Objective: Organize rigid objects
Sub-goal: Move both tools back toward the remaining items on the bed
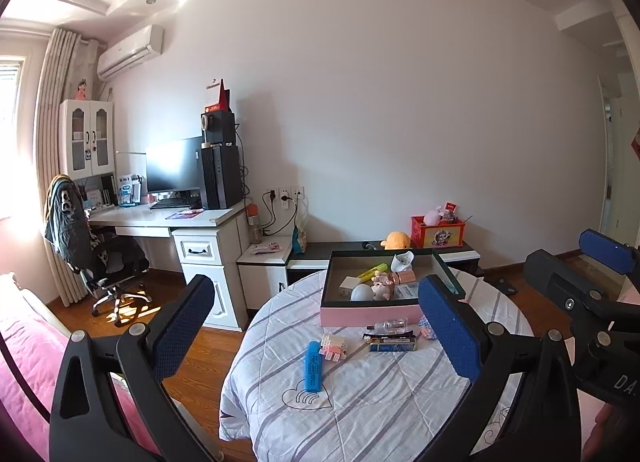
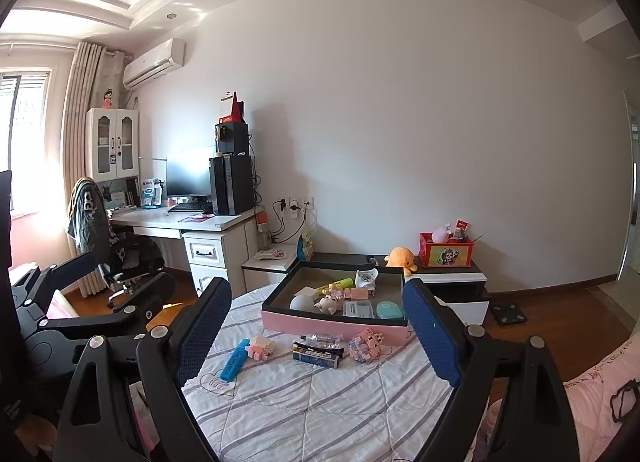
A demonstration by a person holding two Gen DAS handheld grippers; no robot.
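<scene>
Because the pink-sided box [image 2: 334,324] sits at the far edge of the round worktop [image 2: 320,402] and already holds several items, the loose pieces lie just near of it within easy reach: blue marker [image 2: 235,360], block figure [image 2: 260,346], clear bottle [image 2: 322,340]. Left gripper [image 1: 316,326] and right gripper [image 2: 316,336] hover short of them, jaws wide, holding nothing.
</scene>
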